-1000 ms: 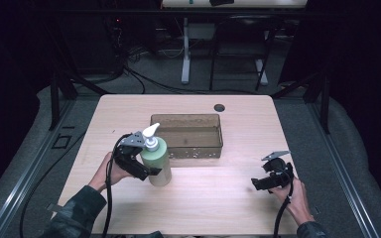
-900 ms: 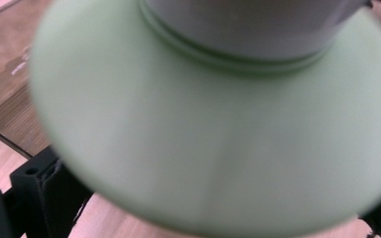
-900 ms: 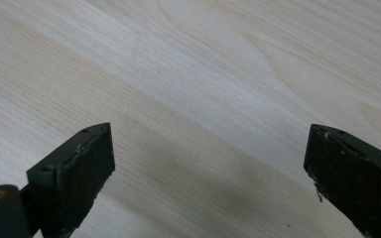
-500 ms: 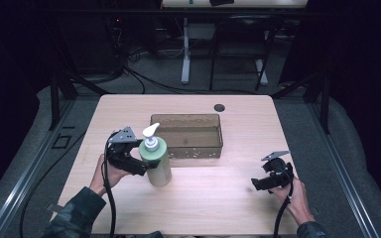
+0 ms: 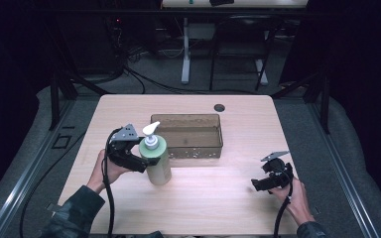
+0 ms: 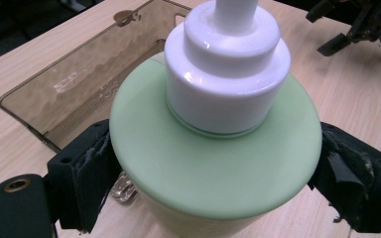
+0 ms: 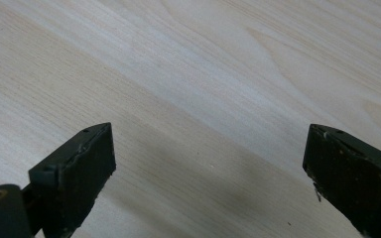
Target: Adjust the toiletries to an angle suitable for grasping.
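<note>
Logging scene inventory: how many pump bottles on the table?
1. The green pump bottle stands upright between the left gripper pads, just left-front of the brown tray. None seen inside the tray.

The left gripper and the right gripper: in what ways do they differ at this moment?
The left gripper has its jaws, which have just been closing, against the sides of the green pump bottle; the right gripper has nothing between its open jaws. The left gripper is near the brown tray; the right gripper is near the table's right edge, far from it. Each is held in one hand.
</note>
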Demonstrator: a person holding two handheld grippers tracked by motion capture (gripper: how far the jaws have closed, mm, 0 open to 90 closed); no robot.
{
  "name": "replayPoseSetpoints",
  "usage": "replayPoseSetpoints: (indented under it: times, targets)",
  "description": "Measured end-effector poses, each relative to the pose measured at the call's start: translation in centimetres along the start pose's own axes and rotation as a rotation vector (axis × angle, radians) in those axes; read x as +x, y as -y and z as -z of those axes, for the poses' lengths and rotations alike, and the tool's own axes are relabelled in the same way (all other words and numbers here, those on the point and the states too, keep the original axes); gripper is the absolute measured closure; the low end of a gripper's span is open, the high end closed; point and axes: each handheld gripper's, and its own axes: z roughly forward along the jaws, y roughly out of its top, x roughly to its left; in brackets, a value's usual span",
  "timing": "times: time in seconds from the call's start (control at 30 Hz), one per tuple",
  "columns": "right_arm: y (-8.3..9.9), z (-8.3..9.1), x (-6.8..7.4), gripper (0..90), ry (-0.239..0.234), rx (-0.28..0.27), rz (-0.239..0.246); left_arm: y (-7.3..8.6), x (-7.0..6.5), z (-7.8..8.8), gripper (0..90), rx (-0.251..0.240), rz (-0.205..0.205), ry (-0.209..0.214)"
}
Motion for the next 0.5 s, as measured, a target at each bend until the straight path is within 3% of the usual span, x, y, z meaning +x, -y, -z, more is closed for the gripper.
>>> replayPoseSetpoints:
  times: [0.2,0.5]
  targets:
    - [0.0,0.0,0.0,5.6,0.001,0.005,0.0,-0.1,0.7,0.0,12.1,0.017,-0.052,0.041]
    - [0.1,-0.1,-0.2,5.6,0.002,0.011,0.003,-0.4,1.6,-0.1,12.0,0.029,-0.064,0.058]
